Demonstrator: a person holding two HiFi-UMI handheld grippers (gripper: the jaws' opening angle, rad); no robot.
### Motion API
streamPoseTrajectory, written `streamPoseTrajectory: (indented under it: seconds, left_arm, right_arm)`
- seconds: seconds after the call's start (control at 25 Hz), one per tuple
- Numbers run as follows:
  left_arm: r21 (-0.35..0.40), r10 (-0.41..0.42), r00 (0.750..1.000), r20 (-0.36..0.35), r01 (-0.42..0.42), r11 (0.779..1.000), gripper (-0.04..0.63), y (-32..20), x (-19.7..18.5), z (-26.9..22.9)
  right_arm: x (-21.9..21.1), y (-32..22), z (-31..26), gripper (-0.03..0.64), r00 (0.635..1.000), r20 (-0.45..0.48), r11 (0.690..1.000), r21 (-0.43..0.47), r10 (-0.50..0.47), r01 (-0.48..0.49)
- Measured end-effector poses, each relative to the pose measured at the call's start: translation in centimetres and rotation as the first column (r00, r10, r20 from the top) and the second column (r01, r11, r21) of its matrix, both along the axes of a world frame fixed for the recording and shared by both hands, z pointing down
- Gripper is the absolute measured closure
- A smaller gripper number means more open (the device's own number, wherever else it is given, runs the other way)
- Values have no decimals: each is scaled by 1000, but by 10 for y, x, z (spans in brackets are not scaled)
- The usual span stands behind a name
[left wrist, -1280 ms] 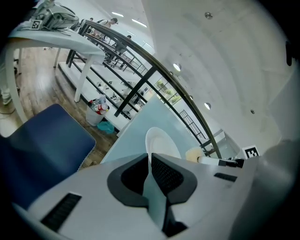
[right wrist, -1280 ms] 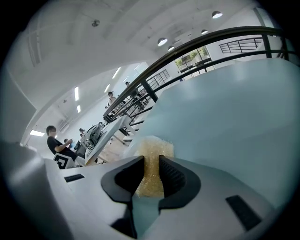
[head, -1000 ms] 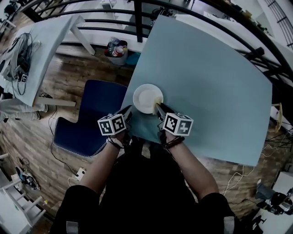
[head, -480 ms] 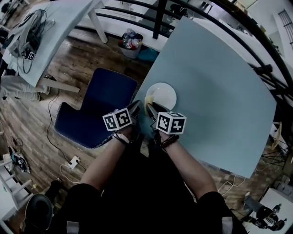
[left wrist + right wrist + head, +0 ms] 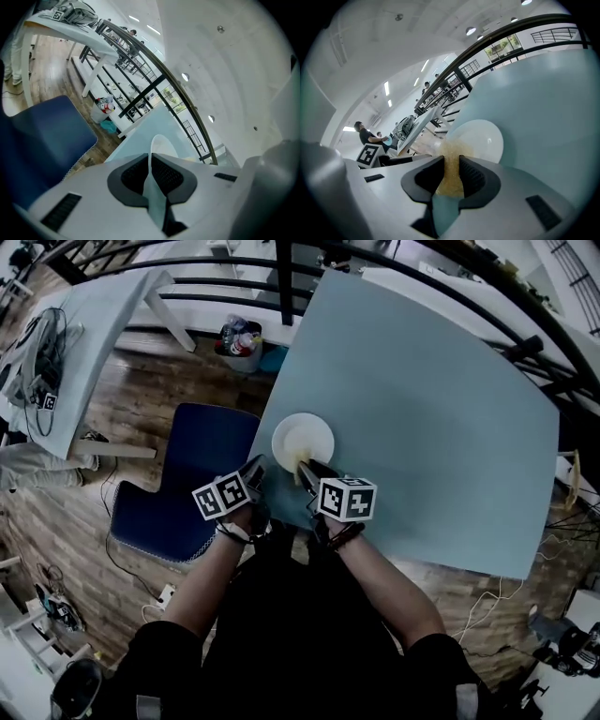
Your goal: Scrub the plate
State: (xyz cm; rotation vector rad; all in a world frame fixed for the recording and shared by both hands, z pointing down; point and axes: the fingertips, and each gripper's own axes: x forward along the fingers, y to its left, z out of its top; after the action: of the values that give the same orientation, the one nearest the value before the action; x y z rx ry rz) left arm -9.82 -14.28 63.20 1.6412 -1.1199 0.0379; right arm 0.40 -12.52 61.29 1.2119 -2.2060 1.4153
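Sponge [image 5: 451, 157] has swept from the plate's [image 5: 305, 435] right side to its near rim. Right gripper [image 5: 307, 468] pinches it, left gripper [image 5: 151, 164] clamps the rim, apparently near-left. Plate lies at table [image 5: 422, 399] edge; press flat, short strokes.

Clad in a black short-sleeved top [image 5: 281, 634], with a pale patch low on each sleeve. Banded darkly at both wrists [image 5: 232, 532]. Fitted with left tongs [image 5: 150, 161] and right tongs [image 5: 451, 161] of one make: smooth light-grey shells, dark ribbed pads [image 5: 133, 174] set in rounded black mounts, a narrow dark slot to either side. Topped each by a white cube [image 5: 346, 499] printed with black square markers.
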Motion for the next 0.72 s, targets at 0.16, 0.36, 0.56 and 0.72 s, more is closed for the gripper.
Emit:
streamPoseTrajectory:
  seconds: [0.16,0.36,0.56,0.72]
  left_arm:
    - [-1,36,998,51,-36,999,558,2,9,-1]
    - [-5,78,990,119,-78,997,558,5,19,0]
    - [-40,21,996,85,-18,999,558,8,19,0]
    - [-5,-55,998,8,56,998,558,17,3,-26]
  right_arm:
    - [35,0,-2,512,998,1,998,-4,63,-63]
    - [72,-3,-9,512,992,2,992,3,127,-127]
    - [99,-3,-25,512,985,8,985,26,173,-173]
    - [108,4,-46,512,986,2,984,74,165,-165]
